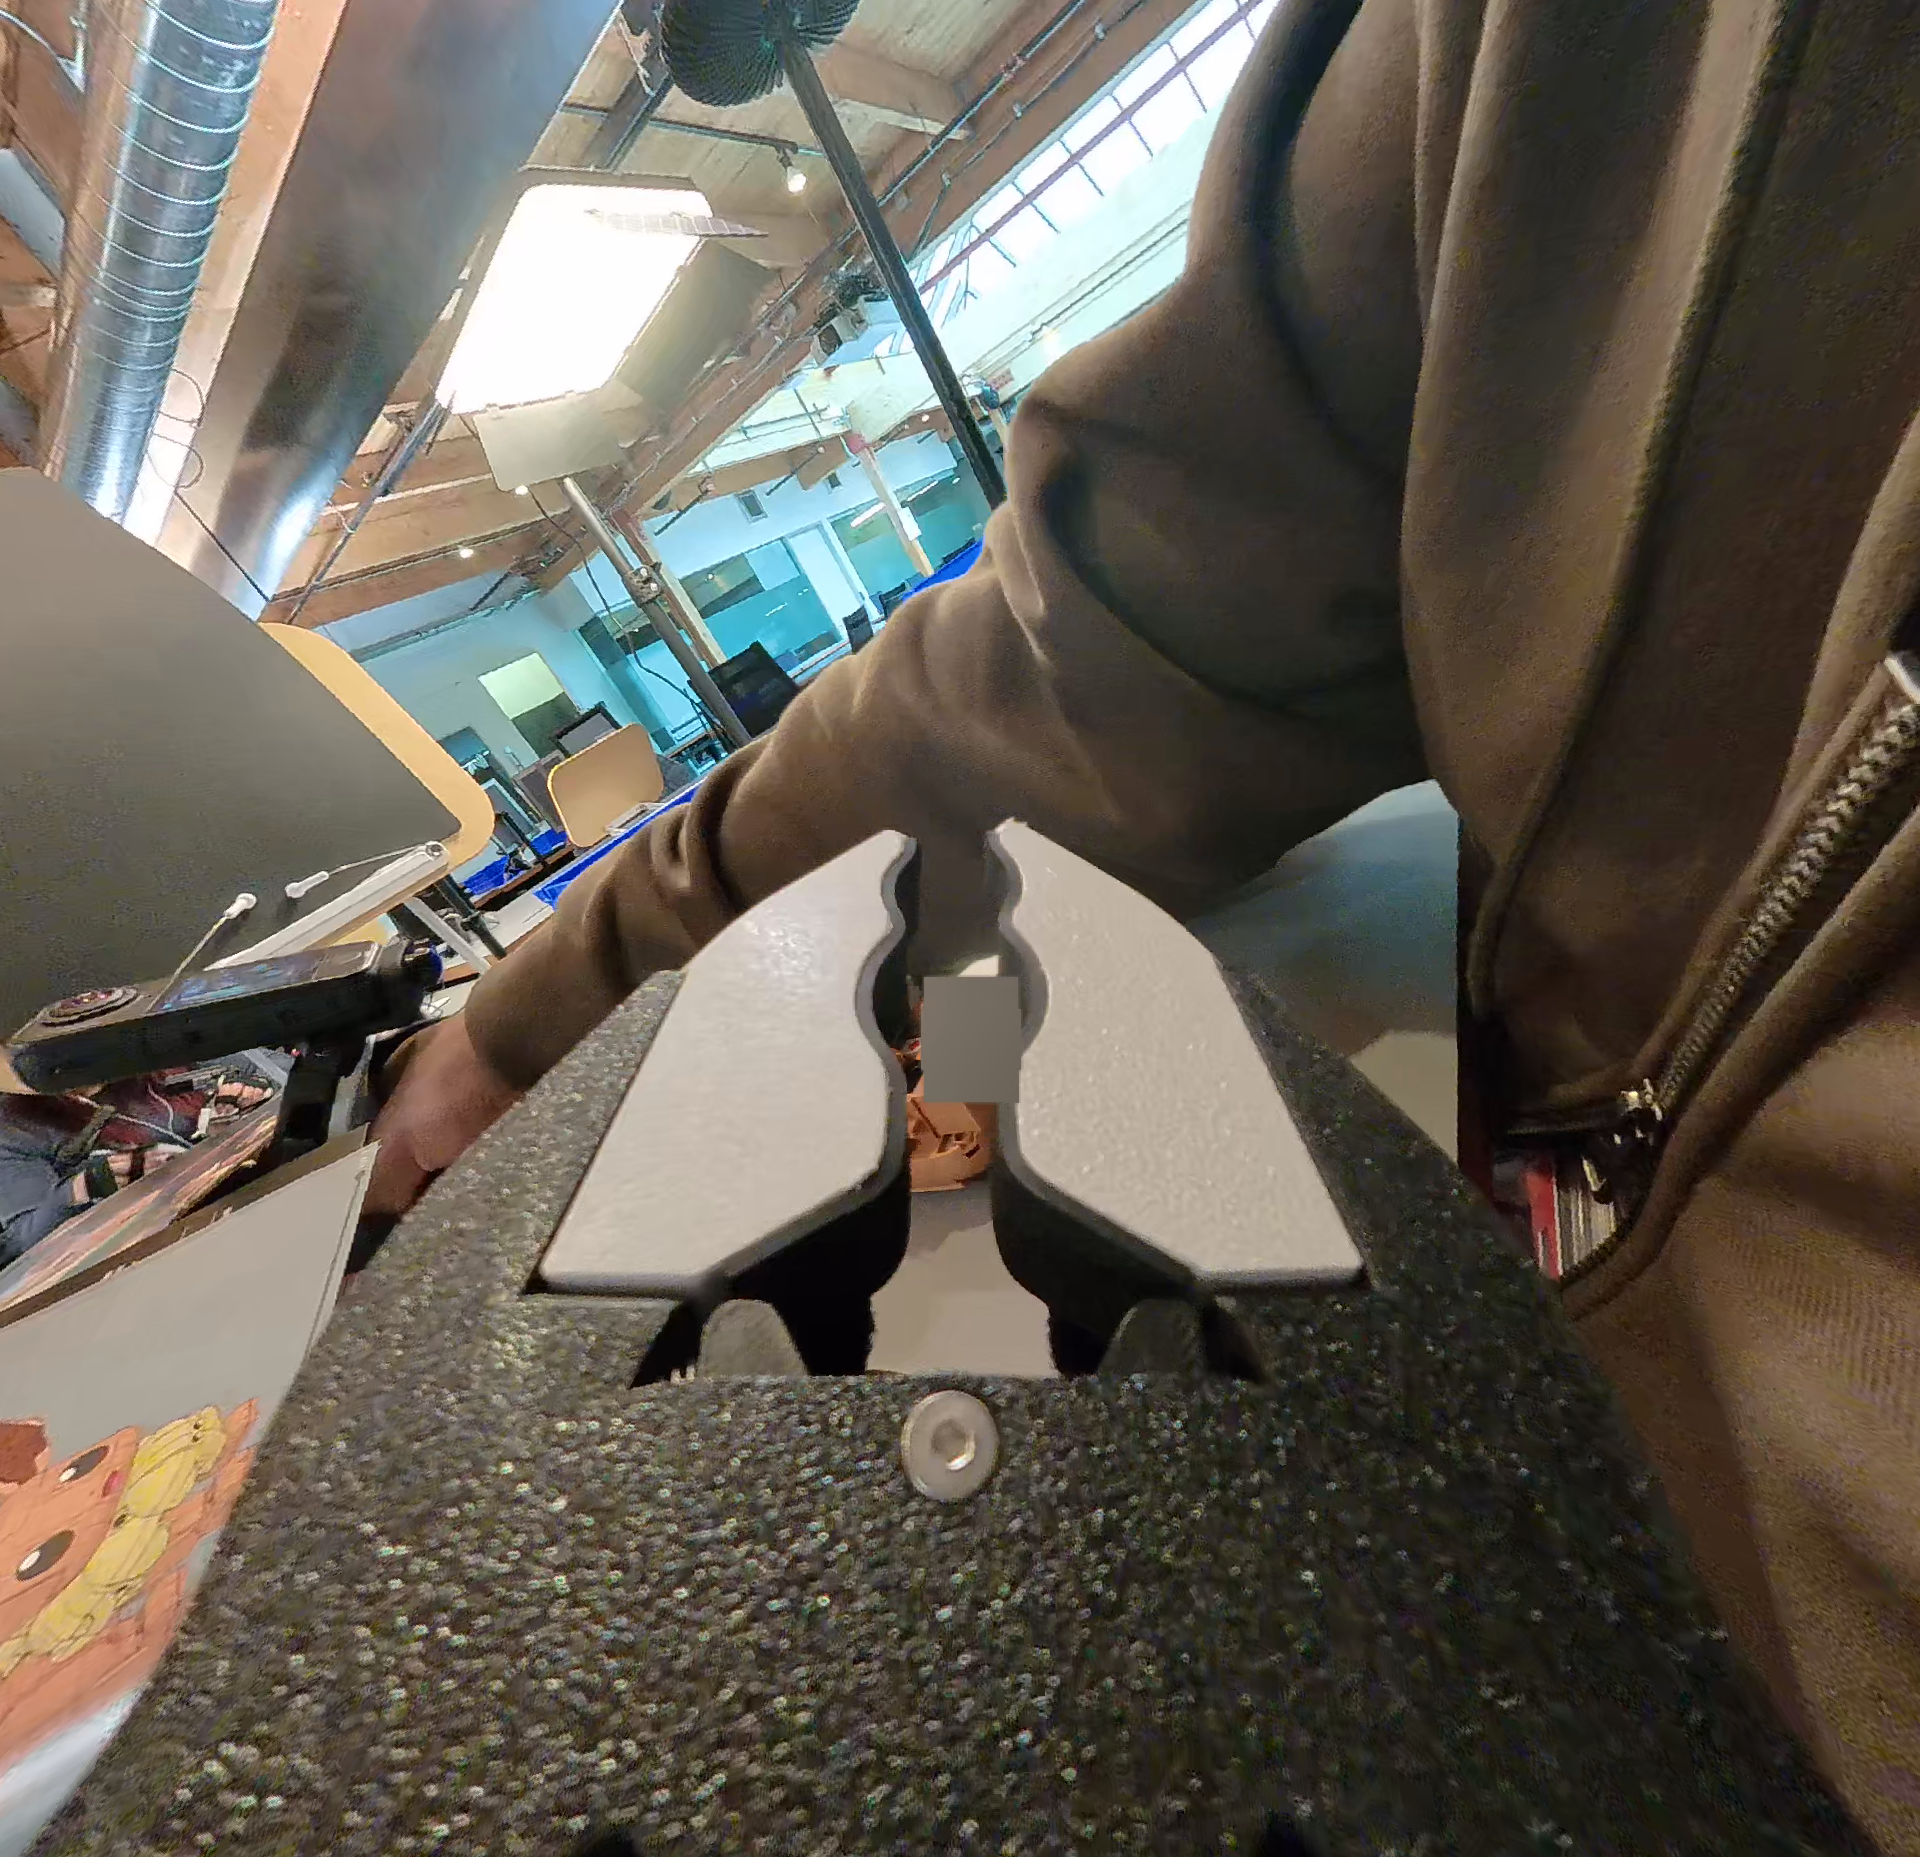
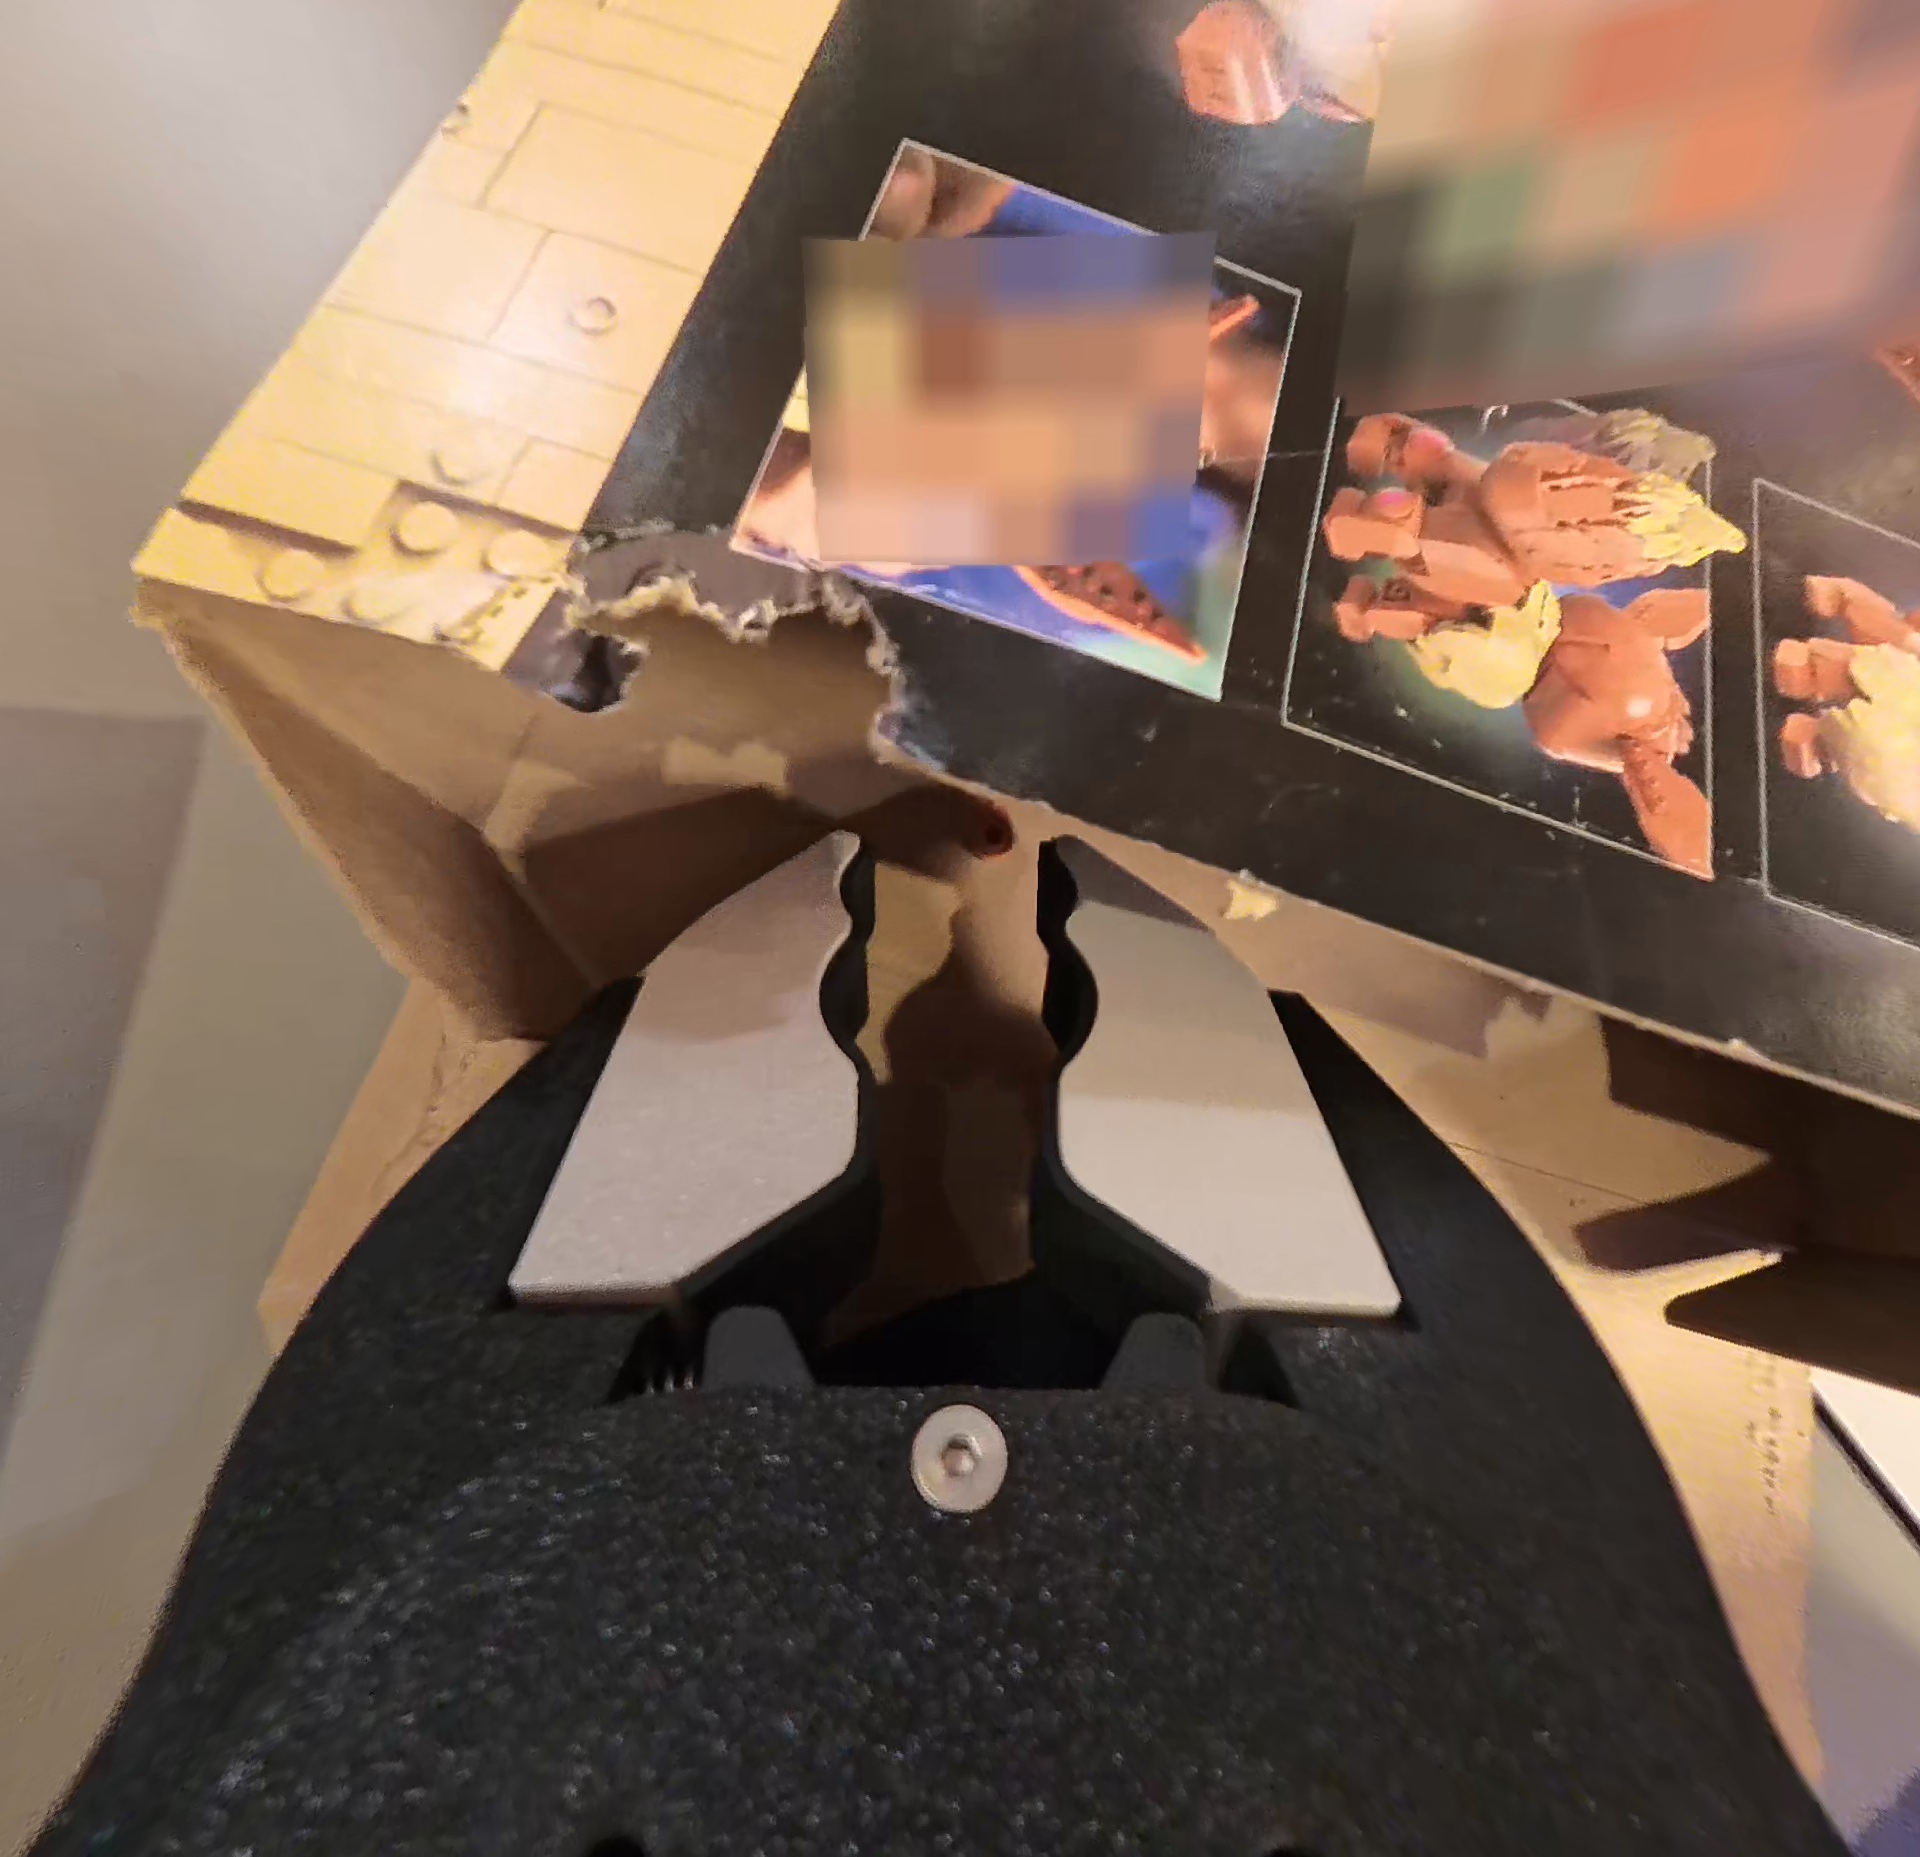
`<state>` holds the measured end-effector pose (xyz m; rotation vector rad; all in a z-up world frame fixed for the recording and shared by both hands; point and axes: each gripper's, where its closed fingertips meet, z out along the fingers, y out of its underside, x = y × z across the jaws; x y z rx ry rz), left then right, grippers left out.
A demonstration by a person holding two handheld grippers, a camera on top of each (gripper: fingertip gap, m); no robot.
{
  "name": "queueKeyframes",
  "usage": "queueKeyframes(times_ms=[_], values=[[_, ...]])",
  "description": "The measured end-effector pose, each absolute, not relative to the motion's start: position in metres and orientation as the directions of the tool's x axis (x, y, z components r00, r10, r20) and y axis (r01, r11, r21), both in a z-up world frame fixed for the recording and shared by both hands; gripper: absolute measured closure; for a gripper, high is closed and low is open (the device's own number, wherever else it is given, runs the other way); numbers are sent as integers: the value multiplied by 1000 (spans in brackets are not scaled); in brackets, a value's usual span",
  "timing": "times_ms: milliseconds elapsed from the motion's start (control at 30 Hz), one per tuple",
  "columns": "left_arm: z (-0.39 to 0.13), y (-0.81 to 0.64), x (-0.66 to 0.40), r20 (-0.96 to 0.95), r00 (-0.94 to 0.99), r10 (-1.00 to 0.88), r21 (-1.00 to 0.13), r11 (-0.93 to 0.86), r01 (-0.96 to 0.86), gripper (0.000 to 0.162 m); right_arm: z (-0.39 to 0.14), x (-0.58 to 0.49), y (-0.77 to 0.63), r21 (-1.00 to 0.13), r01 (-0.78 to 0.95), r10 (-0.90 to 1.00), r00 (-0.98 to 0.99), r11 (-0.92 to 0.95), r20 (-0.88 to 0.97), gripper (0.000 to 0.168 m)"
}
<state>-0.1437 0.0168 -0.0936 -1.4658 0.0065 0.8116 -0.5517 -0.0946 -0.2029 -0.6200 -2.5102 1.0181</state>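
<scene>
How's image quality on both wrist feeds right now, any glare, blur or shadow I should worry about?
Left wrist view: the skylight blows out white and fisheye bends the beams, though the left hand-held gripper is sharp. Right wrist view: dim and warm, the printed box is soft with motion blur, with shadow under its torn flap.

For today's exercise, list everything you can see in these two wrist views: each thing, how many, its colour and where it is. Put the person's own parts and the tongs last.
Printed cardboard box: one, black and yellow with pictures of brown brick figures, torn at its edge, just ahead of the right tongs.
Box panel: one, white with brown and yellow figures, lower left of the left wrist view.
Handheld camera device: one, black, left.
Chairs: at least two, tan wood, left and further back.
Pole with round fixture: one, black, rising to the ceiling.
Duct: one, silver, upper left.
Sleeve: one, brown.
Hand: one, by the box.
Left tongs: open, empty.
Right tongs: open, at the torn edge.
</scene>
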Motion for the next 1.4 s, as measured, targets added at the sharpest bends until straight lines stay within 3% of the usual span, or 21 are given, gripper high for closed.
queueKeyframes(times_ms=[167,267,867,1033,1133,1400], values=[[-96,20,-142,-479,747,462,-867,-113,-485,151,-207,-551,-96,-710,301,509,-855,637,94,152],[-98,21,-141,-482,750,453,-866,-117,-486,151,-207,-552,-94,-710,317,523,-848,629,85,168],[-104,29,-138,-492,763,419,-865,-137,-482,151,-183,-549,-85,-763,294,551,-829,576,97,166],[-106,30,-137,-500,763,411,-862,-147,-485,151,-184,-547,-89,-672,219,502,-825,708,260,155],[-106,30,-136,-497,768,405,-864,-143,-484,151,-172,-545,-95,-680,146,468,-825,719,317,154],[-107,31,-135,-502,767,399,-861,-147,-487,151,-184,-561,-108,-746,190,495,-844,638,208,148]])
